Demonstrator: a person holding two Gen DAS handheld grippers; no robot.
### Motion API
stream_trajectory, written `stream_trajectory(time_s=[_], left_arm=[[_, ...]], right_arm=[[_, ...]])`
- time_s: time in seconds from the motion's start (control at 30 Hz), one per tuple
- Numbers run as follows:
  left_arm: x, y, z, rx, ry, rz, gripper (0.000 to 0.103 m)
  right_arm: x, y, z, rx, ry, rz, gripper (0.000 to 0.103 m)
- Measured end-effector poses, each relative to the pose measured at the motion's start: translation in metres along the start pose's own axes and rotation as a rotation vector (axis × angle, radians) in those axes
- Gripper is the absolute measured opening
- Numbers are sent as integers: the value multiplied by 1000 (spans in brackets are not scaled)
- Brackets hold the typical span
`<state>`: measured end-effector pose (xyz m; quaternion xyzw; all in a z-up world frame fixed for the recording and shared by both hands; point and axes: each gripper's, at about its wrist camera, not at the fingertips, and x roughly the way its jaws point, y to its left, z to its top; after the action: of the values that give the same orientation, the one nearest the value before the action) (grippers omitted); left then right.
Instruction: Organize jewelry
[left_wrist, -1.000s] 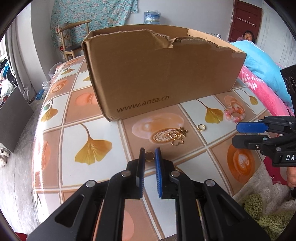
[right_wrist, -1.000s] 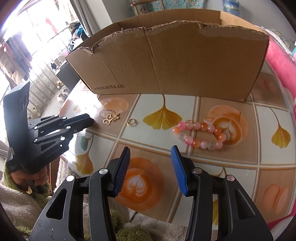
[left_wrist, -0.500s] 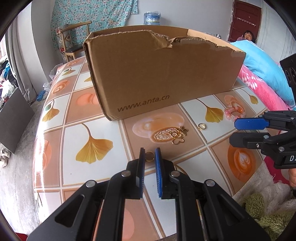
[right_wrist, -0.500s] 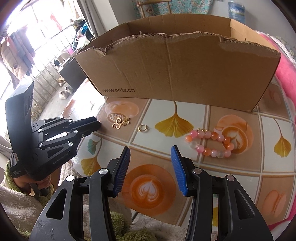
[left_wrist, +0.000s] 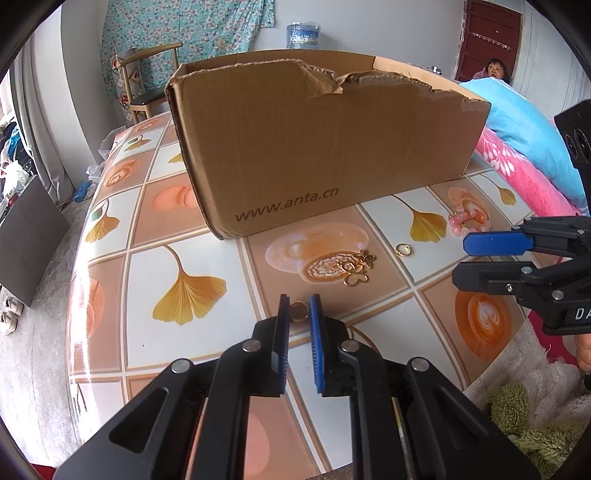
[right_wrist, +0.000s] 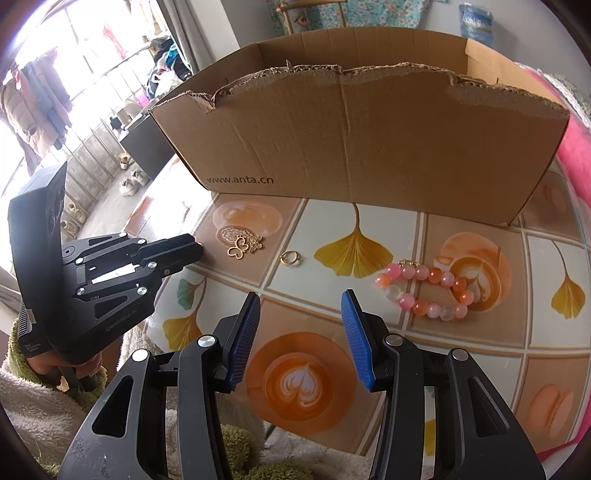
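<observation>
Left gripper (left_wrist: 299, 308) is clamped on a small gold ring (left_wrist: 298, 310) just above the surface (left_wrist: 155, 258). Right gripper (right_wrist: 299, 314) is spread wide, holding nothing, near the bead bracelet (right_wrist: 424, 291).

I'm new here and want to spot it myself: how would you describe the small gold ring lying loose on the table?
Start at the big cardboard box on the patterned table. In front of its printed wall, the small gold ring lies between the gold butterfly charms and the pink bead bracelet. It is a single plain loop, much smaller than either neighbour.
</observation>
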<state>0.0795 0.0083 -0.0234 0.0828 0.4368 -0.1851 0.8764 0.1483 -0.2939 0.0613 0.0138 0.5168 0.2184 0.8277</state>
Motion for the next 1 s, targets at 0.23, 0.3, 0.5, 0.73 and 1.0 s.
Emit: stream_trajectory(time_s=[0.23,0.3,0.5,0.73,1.0], left_arm=[[0,-1,1,-4,1,5,11],[0,-1,1,-2,3,8,11],[0,-1,2,-2,5,8,11],[0,-1,2,-2,6,10,11],[0,0,1,-4,4,6,11]], right_arm=[[0,2,5,-34,-10,-5,44],[2,2,5,-46,-9,-7,44],[9,6,16,-91,-13,-8,39],[22,21,25,-156,-15,24,32],[42,31,28,-180,15,18,21]])
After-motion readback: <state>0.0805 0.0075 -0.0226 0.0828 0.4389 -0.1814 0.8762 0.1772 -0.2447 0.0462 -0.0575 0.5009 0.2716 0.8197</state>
